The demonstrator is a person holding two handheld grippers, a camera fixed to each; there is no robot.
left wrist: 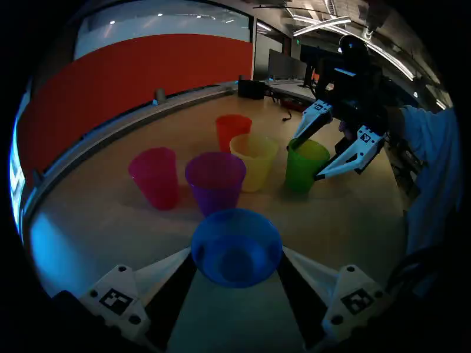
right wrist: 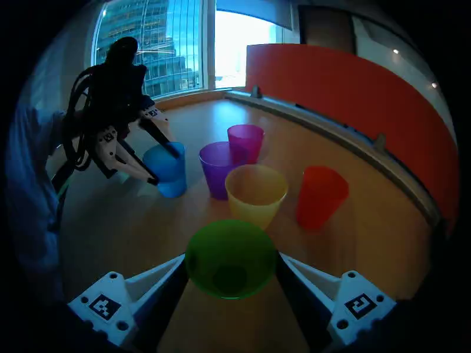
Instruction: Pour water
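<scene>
Blue cup (left wrist: 235,235): clamped by my left gripper (left wrist: 236,252).
Green cup (right wrist: 231,244): clamped by my right gripper (right wrist: 231,257), beside yellow cup (right wrist: 256,191).
Pouring: not begun.

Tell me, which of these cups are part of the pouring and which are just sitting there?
In use: blue cup, in the left gripper; green cup, in the right gripper.
Just sitting: purple cup, pink cup, yellow cup, orange cup.
</scene>
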